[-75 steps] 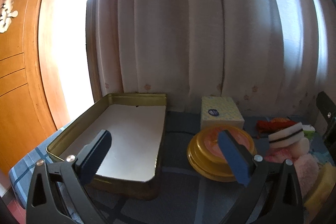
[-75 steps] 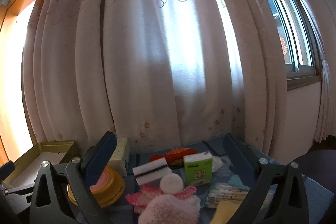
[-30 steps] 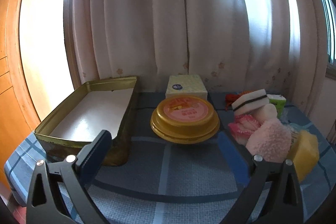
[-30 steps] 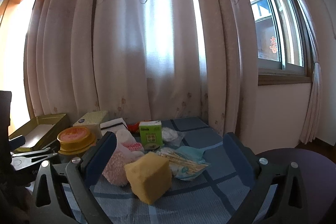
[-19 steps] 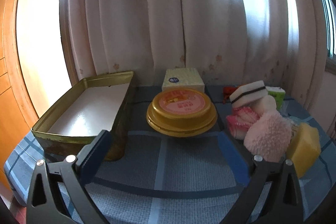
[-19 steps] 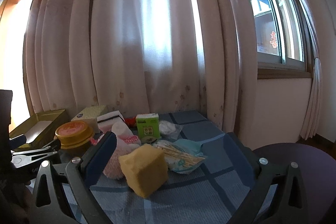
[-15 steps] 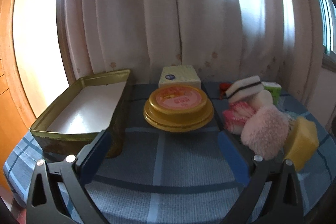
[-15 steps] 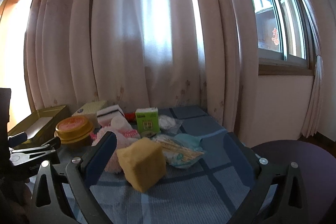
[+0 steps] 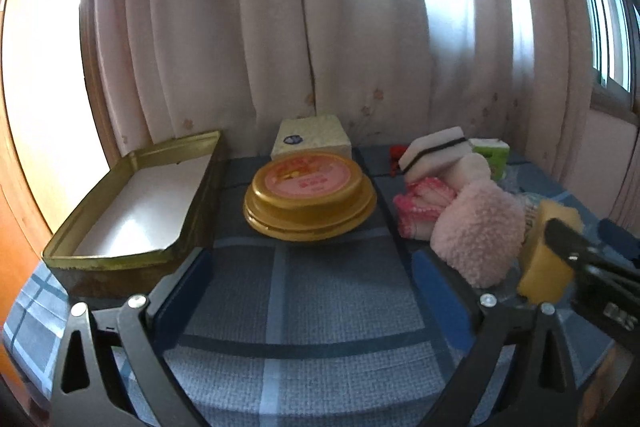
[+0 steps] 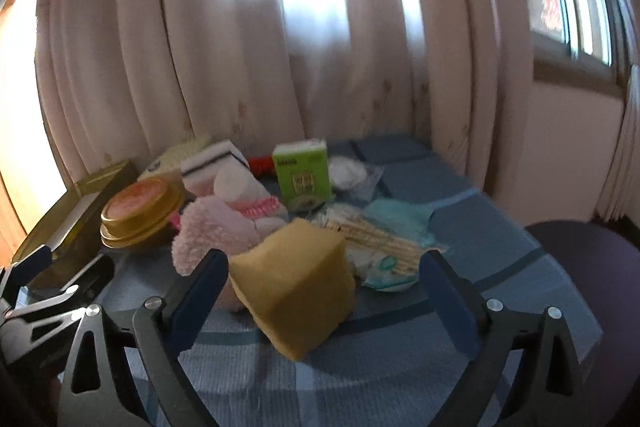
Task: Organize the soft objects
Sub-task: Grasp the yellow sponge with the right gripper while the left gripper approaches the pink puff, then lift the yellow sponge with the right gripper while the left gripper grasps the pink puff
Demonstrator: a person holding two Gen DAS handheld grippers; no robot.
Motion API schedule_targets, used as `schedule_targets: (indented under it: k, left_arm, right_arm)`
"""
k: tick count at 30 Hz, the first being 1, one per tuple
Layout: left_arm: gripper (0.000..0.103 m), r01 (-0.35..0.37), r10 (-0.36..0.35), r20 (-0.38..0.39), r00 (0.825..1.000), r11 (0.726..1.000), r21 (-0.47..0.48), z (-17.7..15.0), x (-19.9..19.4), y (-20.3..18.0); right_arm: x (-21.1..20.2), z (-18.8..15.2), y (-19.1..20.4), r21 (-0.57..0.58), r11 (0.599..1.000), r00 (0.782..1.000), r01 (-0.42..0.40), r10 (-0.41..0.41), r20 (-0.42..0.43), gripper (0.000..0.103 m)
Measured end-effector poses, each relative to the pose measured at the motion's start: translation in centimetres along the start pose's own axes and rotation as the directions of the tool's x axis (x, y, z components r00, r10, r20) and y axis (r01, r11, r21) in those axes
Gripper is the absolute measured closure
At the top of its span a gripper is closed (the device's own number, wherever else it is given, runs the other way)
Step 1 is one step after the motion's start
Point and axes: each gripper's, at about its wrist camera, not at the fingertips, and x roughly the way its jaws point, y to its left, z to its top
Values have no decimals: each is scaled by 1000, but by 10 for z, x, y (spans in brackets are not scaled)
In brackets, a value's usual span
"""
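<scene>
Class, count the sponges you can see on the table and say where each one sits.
2. A yellow sponge lies nearest, between the right gripper's open fingers. A white sponge with a dark stripe rests at the back, atop the pink pile. Others may be hidden beneath.

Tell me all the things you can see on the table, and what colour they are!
tin tray: one, gold with a white floor, left side, empty
round tin: one, gold with a pink lid, middle
tissue box: one, pale yellow, behind the round tin
striped sponge: one, white with a black stripe, back right
green box: one, green and white, back right
fluffy cloth: one, pink, right
yellow sponge: one, yellow block, front right
cotton swab packet: one, clear and teal, right
tablecloth: one, blue check
curtain: white, behind the table
left gripper: jaws open
right gripper: jaws open, either side of the yellow sponge
</scene>
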Motion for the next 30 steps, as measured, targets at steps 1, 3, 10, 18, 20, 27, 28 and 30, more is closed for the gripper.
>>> schedule_targets:
  k: [1,3,10,18,20,27,28,30]
  left_arm:
    - [3,6,-6,3,1000,1000,4,1,-1,-1]
    - [3,22,-22,4,1000,1000,15,3,-1,-3]
    - [3,52,-52,17,998,997,50,11,-1,-16]
    - [3,155,-155,-10,988,988,8,18,3,-23]
    - [3,191,-191,-17,982,982,1,22,5,-30]
    - [2,305,-302,-118,946,952,10,35,28,-74]
    - [2,298,-294,-131,947,954,17,34,32,-80]
    - [4,268,-258,-169,951,963,35,34,44,-93]
  right_arm:
    - [5,0,0,2,1000,1000,-4,4,-14,5]
    - [8,0,0,6,1000,999,-27,27,-17,15]
    - [2,-3,0,2,990,989,-143,143,-25,51]
    - [-39,3,-33,63,987,984,-146,138,114,54]
    - [-52,8,-35,43,994,981,-99,90,174,54]
    - [-59,11,-39,19,999,976,-46,41,212,54]
    - [-58,12,-41,24,999,977,-46,40,210,54]
    - [-58,13,-46,35,998,978,-47,39,203,54]
